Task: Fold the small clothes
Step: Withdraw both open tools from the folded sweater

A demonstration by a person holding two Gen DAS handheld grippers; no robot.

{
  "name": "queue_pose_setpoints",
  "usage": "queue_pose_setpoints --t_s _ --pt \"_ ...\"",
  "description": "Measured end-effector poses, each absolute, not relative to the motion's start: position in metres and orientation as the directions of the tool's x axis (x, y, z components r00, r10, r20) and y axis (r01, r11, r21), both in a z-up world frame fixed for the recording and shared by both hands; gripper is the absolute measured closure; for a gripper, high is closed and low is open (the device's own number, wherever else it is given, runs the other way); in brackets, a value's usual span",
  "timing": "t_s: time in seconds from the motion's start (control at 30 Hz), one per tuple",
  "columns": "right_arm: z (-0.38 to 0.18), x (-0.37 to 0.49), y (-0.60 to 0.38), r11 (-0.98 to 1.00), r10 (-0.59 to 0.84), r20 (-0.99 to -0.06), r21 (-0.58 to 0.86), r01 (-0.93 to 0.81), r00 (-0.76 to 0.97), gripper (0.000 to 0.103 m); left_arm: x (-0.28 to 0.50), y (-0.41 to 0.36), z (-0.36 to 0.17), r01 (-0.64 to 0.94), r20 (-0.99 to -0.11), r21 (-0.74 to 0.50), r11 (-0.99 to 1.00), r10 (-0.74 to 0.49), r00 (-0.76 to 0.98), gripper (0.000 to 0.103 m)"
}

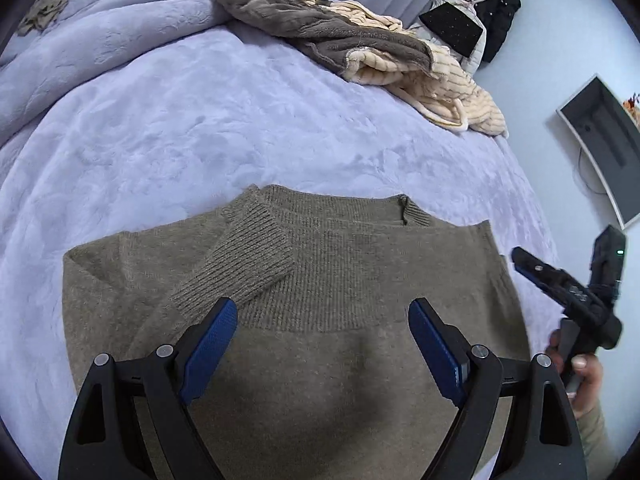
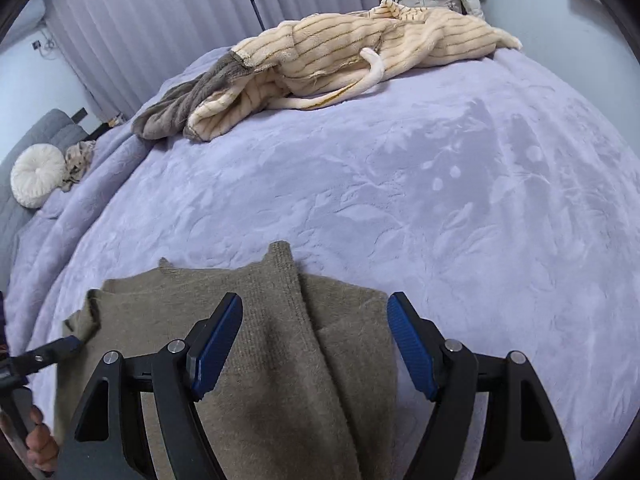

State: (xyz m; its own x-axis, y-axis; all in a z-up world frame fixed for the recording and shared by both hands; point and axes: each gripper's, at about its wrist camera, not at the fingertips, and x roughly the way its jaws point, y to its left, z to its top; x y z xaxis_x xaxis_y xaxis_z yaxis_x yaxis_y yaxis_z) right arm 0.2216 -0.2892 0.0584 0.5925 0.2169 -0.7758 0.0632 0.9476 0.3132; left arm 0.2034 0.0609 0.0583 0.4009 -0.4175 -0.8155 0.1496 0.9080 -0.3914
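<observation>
So there's one olive-brown knit sweater (image 1: 340, 280) lying flat on the bed (image 1: 200, 120), down at the near edge of the lavender plush blanket. One ribbed sleeve cuff (image 1: 244, 256) is folded across the chest, and the neckline faces the far side of the bed.

Left tool (image 1: 322, 344) hangs over the lower part of the sweater with its two blue pads spread wide, nothing between them. Right tool (image 2: 314, 344) is the same deal, spread wide and empty, sitting over the sweater's other edge where a folded strip of knit (image 2: 288, 300) runs up between the fingers. You can also spot the right tool off to the side in the left view, just past the sweater's edge, with a hand on its handle.

No boxes or baskets anywhere that I can see, so nothing is inside anything. Counting the rest: one heap at the far end of the bed made of a cream striped fleece piece (image 2: 360, 52) tangled with a grey fuzzy one (image 2: 188, 104), one round white cushion (image 2: 38, 180) by the grey headboard, one small patterned cloth beside it, and a black jacket (image 1: 498, 8) hanging on the wall
</observation>
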Motion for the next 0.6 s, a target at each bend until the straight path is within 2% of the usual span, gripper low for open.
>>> queue_pose_setpoints --t_s 0.07,0.13,0.27,0.47,0.53,0.6 --pt "0.066 0.211 -0.281 0.942 0.257 -0.756 0.334 0.017 0.601 0.025 0.213 0.061 0.052 0.129 -0.847 -0.299 0.945 -0.325 0.420 0.015" --pt "0.071 0.201 -0.267 0.944 0.283 -0.747 0.328 -0.038 0.602 0.025 0.226 0.071 0.046 0.082 -0.863 -0.257 0.963 -0.267 0.429 0.015" --pt "0.068 0.176 -0.245 0.945 0.305 -0.755 0.318 -0.083 0.580 0.025 0.242 0.107 0.041 -0.040 -0.868 -0.315 0.948 -0.270 0.417 0.015" --pt "0.065 0.140 -0.228 0.944 0.319 -0.758 0.305 -0.123 0.569 0.025 0.195 0.123 0.063 -0.057 -0.829 -0.379 0.923 -0.312 0.465 0.015" --pt "0.058 0.138 -0.219 0.953 0.301 -0.779 0.265 -0.147 0.550 0.025 0.172 0.111 0.064 -0.022 -0.837 -0.356 0.934 -0.308 0.453 0.015" --pt "0.048 0.138 -0.218 0.963 0.271 -0.806 0.233 -0.139 0.527 0.025 0.148 0.096 0.062 0.011 -0.864 -0.250 0.968 -0.228 0.448 0.015"
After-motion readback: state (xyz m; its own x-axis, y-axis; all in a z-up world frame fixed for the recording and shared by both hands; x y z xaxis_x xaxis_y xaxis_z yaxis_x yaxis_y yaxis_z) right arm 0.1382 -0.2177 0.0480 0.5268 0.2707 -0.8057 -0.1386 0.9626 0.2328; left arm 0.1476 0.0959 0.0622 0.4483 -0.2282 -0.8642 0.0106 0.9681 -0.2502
